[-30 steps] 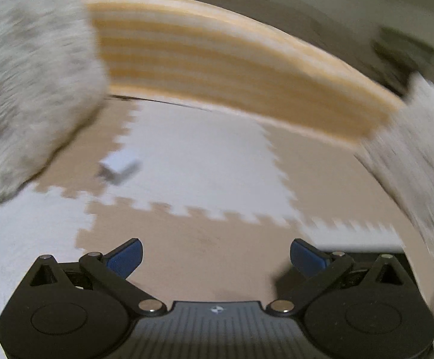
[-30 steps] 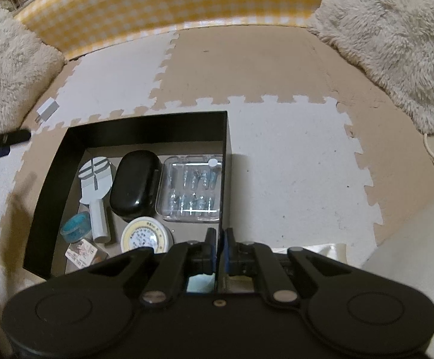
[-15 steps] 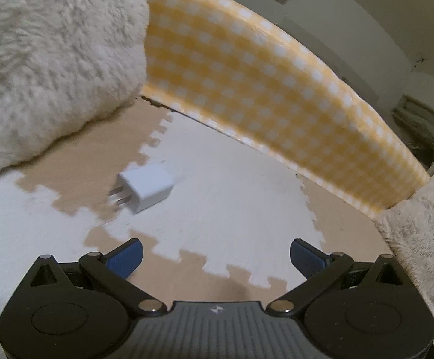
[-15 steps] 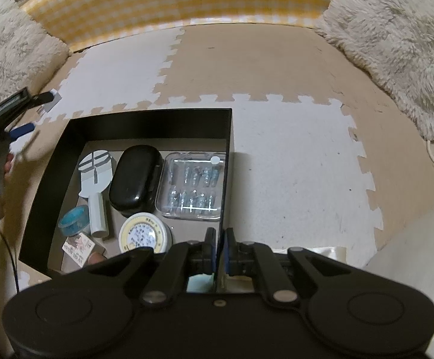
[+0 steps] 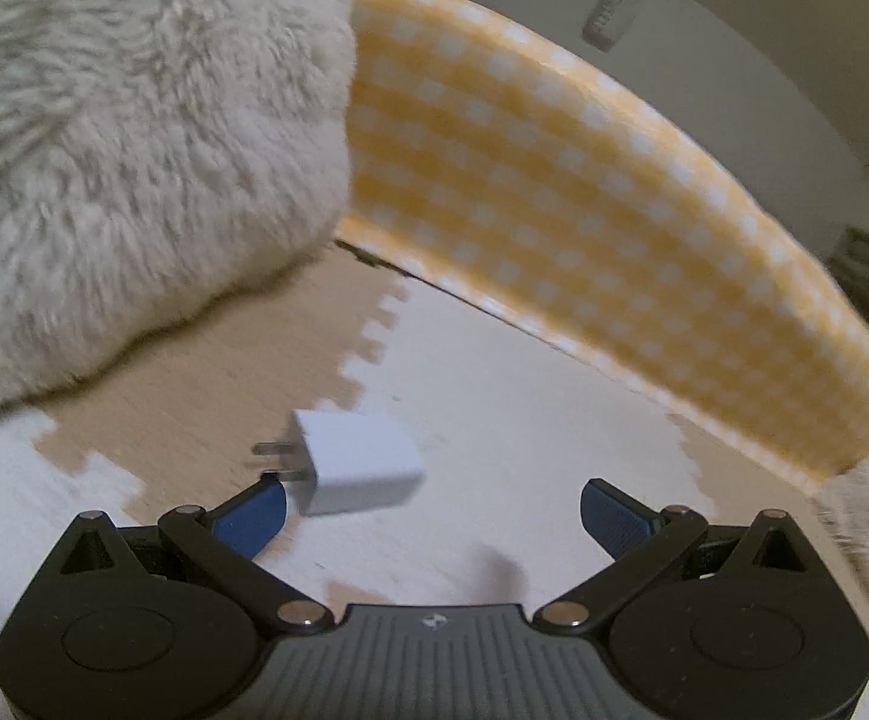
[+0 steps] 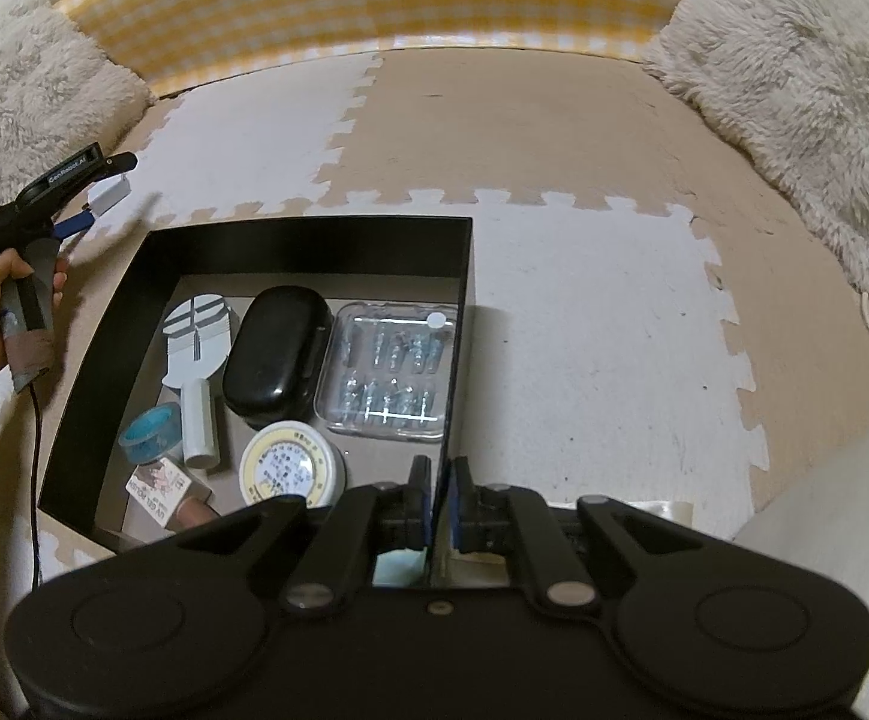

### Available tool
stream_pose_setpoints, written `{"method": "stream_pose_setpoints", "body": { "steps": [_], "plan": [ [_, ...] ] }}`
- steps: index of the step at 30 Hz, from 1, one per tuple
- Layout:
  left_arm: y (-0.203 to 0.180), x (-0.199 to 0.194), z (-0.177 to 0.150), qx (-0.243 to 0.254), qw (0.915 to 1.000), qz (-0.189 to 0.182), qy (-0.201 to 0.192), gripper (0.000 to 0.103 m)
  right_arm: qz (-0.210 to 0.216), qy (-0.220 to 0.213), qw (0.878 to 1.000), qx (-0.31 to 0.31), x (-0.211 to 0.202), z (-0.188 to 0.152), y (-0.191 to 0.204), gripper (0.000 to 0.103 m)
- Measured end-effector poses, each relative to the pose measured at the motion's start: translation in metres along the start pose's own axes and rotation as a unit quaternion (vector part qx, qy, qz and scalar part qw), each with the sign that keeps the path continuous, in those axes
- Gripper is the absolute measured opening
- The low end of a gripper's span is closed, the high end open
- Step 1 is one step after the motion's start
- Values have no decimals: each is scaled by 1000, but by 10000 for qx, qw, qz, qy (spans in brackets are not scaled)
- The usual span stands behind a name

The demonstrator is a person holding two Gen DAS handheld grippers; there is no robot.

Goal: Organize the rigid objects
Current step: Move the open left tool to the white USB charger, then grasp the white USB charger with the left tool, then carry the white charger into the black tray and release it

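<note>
Left wrist view: left hand-held gripper tilts downward, jaws spread, white charger between them.

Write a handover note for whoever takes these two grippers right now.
Left gripper: open, low over the floor mat, with the white charger plug just ahead between its fingers, nearer the left pad; not gripped yet.
Right gripper: shut on the near wall of the black box, apparently steadying it.
Already in the box: hand mirror, black case, clear plastic case, round tin, blue tape roll, white tube, small nail polish box.
Left to do: close on the plug and carry it into the box.
</note>
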State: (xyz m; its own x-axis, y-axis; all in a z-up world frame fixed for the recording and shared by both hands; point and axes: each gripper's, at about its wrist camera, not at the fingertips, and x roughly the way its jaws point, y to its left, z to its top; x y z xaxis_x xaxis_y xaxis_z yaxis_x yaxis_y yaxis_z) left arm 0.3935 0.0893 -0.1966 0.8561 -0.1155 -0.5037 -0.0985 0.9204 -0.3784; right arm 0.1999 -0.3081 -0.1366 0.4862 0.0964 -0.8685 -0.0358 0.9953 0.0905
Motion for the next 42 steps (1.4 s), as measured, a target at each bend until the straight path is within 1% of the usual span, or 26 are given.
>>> {"method": "stream_pose_setpoints", "body": {
  "steps": [3,6,8,9,11,13,14,15,24,30,36,42],
  "plan": [
    [1,6,3,117,9999,32,-4,103,-36,-5,10000,-72,0,-1,2,7],
    [-3,12,6,318,9993,169,27,98,-31,-7,9999,-95,-1,-1,2,7],
    [-6,16,8,508,9979,390,42,84,-10,-2,10000,-74,0,-1,1,7],
    [-6,18,9,589,9972,460,36,80,-9,-2,10000,-75,0,-1,1,7],
    [-4,20,11,721,9957,583,23,67,-21,-4,9999,-98,0,-1,2,7],
    [-1,22,13,741,9954,613,27,61,-29,-7,9999,-109,-1,-1,2,7],
    [0,22,15,761,9952,623,31,55,-31,-7,9999,-112,-1,-1,2,7],
    [1,23,15,799,9948,638,39,52,-32,-7,9999,-111,-1,-1,2,7],
    [-6,15,10,1000,9935,529,124,51,-43,-5,9999,-116,0,-1,3,7],
    [-15,0,4,1016,9933,404,380,51,-61,-7,9999,-102,-3,-1,3,6],
    [-44,-19,-4,1303,9891,245,646,51,8,-130,9999,89,-9,-2,-2,6],
    [-74,-49,0,1493,9866,-39,649,51,131,-216,9992,312,-12,0,-8,6]
  ]
}}
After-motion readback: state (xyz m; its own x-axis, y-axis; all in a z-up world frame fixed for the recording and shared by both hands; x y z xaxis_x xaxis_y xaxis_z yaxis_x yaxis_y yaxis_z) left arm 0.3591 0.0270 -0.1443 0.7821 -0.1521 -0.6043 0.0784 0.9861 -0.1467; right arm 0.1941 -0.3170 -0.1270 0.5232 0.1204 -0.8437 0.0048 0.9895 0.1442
